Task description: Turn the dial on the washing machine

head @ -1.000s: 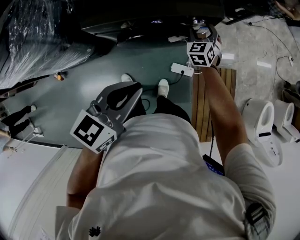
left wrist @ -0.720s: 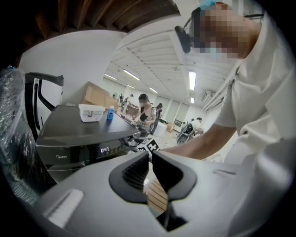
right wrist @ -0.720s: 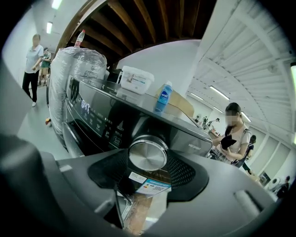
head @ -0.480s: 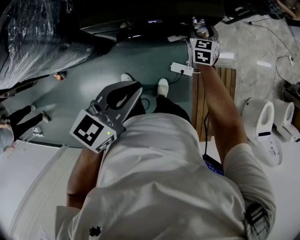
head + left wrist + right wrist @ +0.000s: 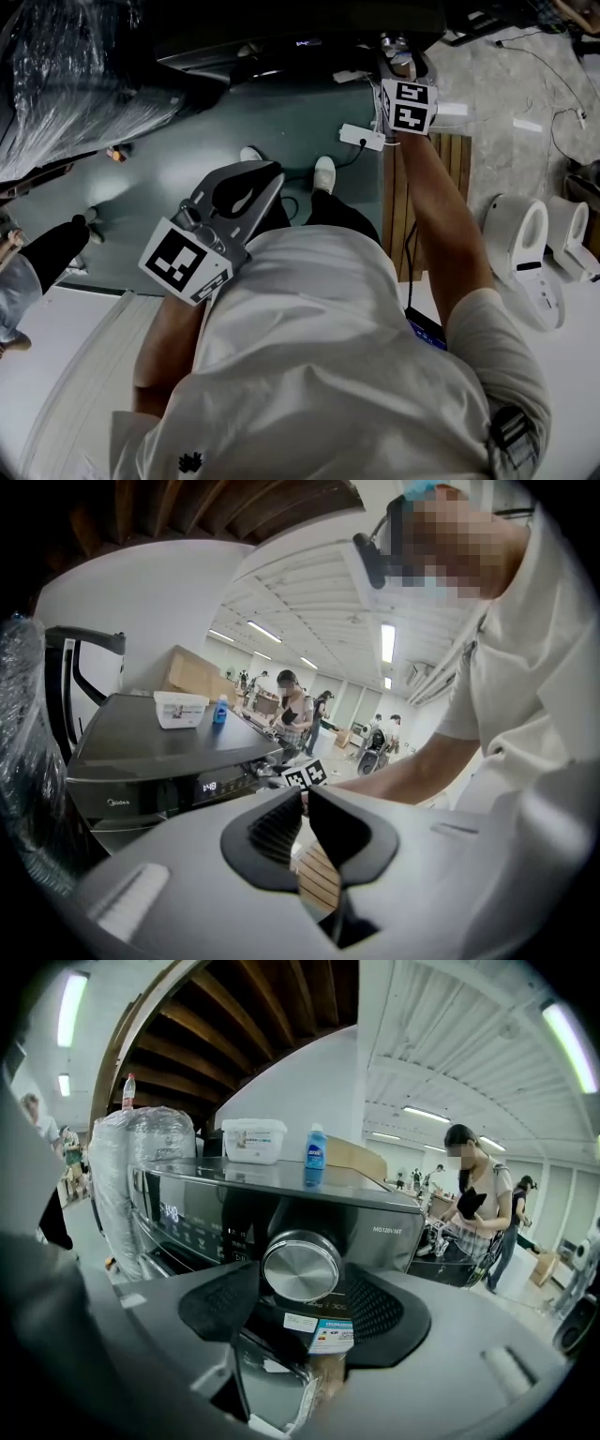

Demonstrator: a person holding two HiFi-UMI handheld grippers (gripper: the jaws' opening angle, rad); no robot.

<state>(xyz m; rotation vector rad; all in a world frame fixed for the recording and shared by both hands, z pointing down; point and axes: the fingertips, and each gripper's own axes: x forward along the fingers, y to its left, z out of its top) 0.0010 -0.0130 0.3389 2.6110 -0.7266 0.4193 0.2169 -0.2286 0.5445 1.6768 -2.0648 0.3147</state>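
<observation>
1. Right gripper (image 5: 397, 54): carried at the end of the person's outstretched arm (image 5: 441, 225), so that it meets the front panel of the dark grey washing machine (image 5: 384, 1218) head-on.
2. Round brushed-silver dial (image 5: 302, 1265): it sits on the front panel, to the right of the lit display (image 5: 171, 1211). It lies between the right gripper's black ribbed pads (image 5: 220, 1305), one against each side of its rim, and they appear to pinch it. Gripped across its width like this, the knob would follow a roll of the wrist.
3. Left gripper (image 5: 305, 803): held low beside the person's torso, well apart from the machine. Its jaws are pressed together with nothing between them. It is judged to be parked, since the dial needs only one gripper.
4. White plastic tub (image 5: 254, 1138) and small blue bottle (image 5: 316, 1157): both stand upright on the machine's flat top, above the panel and out of the gripper's way. Neither bears on the task.
5. Step in hand, as judged: rotating the dial. The rim looks smooth, so the pads could slip if the gripper tilts away from the dial's axis.
</observation>
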